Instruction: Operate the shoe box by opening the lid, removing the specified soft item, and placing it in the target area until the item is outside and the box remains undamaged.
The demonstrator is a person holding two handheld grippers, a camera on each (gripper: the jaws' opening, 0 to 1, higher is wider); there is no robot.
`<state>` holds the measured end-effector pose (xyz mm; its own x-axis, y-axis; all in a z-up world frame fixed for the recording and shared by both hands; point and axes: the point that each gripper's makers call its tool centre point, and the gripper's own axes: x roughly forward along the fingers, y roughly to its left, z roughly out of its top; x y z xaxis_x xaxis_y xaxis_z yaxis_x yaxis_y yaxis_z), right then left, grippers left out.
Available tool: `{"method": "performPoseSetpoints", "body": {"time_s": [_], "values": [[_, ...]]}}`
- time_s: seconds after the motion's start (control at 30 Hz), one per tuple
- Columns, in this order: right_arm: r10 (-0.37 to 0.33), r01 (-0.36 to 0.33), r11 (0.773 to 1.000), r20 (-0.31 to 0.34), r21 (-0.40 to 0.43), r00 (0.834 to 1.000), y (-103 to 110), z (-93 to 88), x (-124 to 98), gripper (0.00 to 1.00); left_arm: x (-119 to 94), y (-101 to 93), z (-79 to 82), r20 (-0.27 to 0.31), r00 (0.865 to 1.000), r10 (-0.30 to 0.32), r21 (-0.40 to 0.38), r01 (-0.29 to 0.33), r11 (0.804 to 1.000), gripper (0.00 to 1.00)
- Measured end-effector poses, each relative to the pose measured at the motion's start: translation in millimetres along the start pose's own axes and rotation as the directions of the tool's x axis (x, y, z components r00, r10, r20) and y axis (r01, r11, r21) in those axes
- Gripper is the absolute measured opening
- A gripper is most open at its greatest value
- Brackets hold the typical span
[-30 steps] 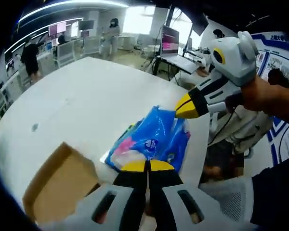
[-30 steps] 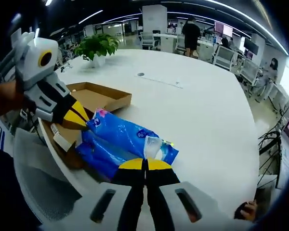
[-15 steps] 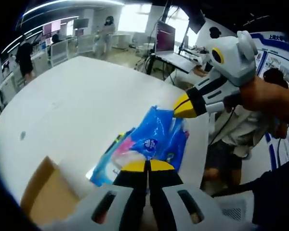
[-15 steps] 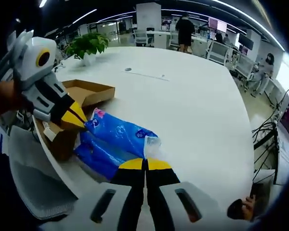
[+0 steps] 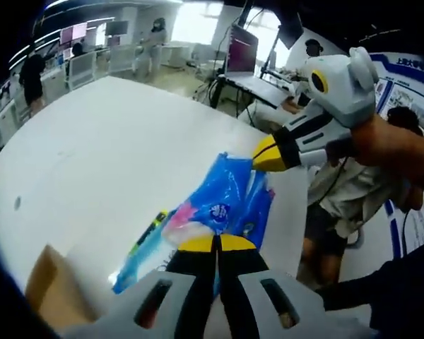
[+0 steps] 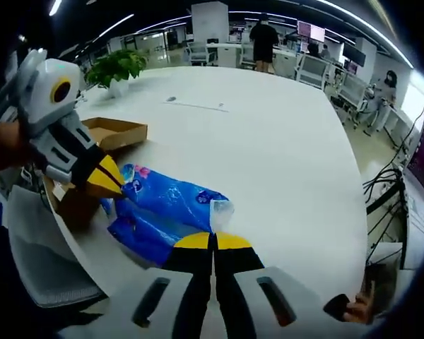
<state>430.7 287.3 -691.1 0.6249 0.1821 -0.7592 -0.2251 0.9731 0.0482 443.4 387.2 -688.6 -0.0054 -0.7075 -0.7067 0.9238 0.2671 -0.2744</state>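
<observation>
Blue soft pack (image 6: 166, 212) at white table (image 6: 268, 141) edge, pinched between both grippers' closed jaws.

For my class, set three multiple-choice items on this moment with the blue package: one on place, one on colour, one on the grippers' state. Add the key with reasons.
1. Where is the potted plant?
A. at the white table's far edge
B. inside the cardboard box
C. on a chair

2. The soft package is mainly:
A. green
B. blue
C. black

3. The left gripper and right gripper are:
A. both open
B. one open
C. both shut on the package

Key: 1 A, it stands on the tabletop beyond the box. 2 B, blue wrap with pink print. 3 C, each pinches one end.
</observation>
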Motion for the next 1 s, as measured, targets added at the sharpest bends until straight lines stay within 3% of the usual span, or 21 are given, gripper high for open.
{"method": "performPoseSetpoints", "body": {"time_s": [0.77,1.0], "values": [[-0.022,0.022,0.999,0.001,0.026,1.000,-61,-20.5,-7,0.00,56,-16.6,30.2,-0.024,1.000,-0.014,0.011,0.014,1.000,0.00],[-0.024,0.024,0.999,-0.003,0.022,1.000,-70,-21.1,-2,0.00,68,-17.0,30.2,-0.032,0.999,-0.021,0.005,0.021,1.000,0.00]]}}
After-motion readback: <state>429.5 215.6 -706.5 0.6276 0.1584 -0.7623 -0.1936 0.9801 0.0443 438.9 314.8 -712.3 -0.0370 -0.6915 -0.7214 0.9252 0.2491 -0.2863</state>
